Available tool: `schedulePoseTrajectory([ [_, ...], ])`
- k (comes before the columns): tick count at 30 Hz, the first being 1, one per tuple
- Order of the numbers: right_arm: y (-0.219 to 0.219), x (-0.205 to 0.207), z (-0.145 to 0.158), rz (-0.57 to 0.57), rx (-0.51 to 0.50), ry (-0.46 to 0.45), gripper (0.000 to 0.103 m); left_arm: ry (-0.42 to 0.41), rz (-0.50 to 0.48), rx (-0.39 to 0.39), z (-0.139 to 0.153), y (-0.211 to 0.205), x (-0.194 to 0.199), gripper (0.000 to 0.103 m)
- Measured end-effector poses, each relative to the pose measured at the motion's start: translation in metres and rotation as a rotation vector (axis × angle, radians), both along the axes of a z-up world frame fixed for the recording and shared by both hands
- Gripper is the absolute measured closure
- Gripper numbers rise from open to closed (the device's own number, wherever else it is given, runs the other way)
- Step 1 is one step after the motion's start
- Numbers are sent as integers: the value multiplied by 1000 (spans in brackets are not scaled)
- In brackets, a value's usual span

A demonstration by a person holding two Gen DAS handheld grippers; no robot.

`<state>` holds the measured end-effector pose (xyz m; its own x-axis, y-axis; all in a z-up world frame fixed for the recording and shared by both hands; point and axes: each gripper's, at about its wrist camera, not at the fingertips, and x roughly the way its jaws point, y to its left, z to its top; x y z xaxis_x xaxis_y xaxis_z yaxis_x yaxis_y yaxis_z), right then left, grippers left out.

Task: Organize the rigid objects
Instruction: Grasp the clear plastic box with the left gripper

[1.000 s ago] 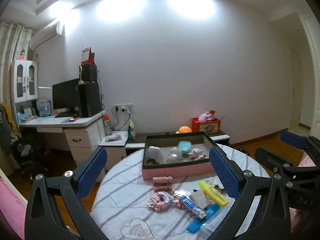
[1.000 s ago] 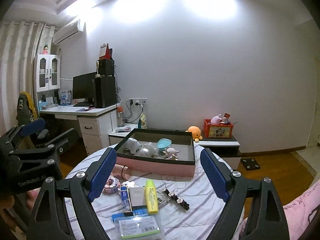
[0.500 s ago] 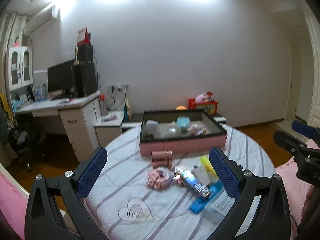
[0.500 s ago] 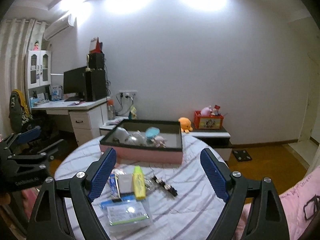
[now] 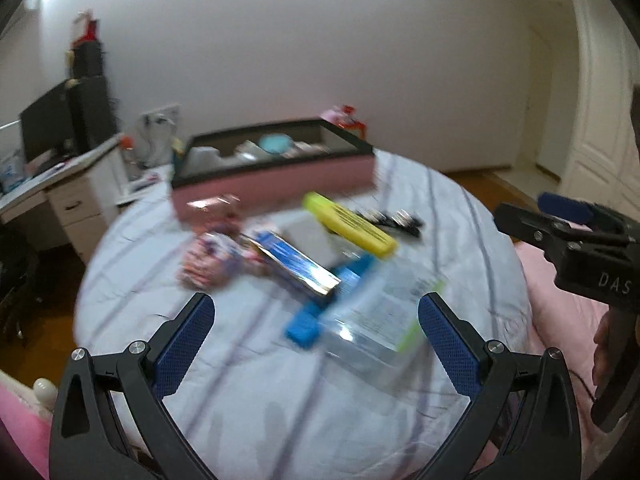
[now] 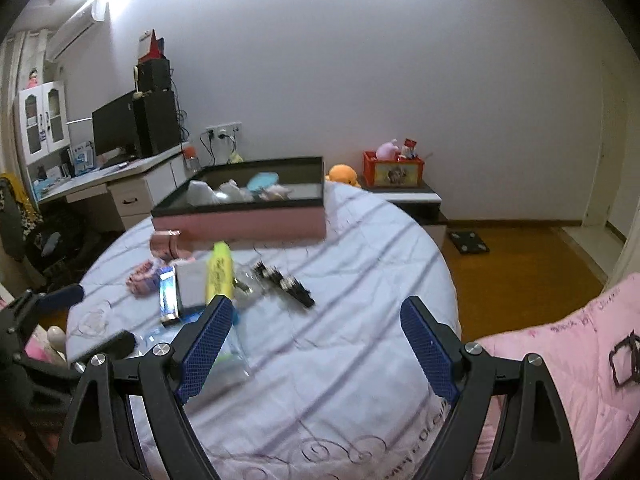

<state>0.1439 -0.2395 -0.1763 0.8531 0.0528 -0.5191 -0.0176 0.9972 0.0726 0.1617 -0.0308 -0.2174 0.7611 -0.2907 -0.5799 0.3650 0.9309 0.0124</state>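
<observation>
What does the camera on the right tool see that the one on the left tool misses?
Only the right wrist view shows the orange plush toy and the pink quilt. Only the left wrist view shows the whole clear plastic pouch, though blurred. Both show the round table, the pink tray, the yellow highlighter and the black clips; each tool's blue-padded fingers stand open and empty.

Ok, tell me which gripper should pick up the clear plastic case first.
Left, probably. The clear plastic case lies just ahead of the open left gripper, nearly between its fingers. The right gripper, also open, faces bare tablecloth; the case sits behind its left finger, off to the side.
</observation>
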Motion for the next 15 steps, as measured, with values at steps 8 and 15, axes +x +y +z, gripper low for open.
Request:
schedulePoseTrajectory([
  [8, -12, -4, -34, -10, 35, 89, 16, 70, -32, 1, -20, -21, 15, 0],
  [15, -14, 3, -48, 1, 57, 133, 16, 87, -69, 65, -33, -41, 22, 16],
])
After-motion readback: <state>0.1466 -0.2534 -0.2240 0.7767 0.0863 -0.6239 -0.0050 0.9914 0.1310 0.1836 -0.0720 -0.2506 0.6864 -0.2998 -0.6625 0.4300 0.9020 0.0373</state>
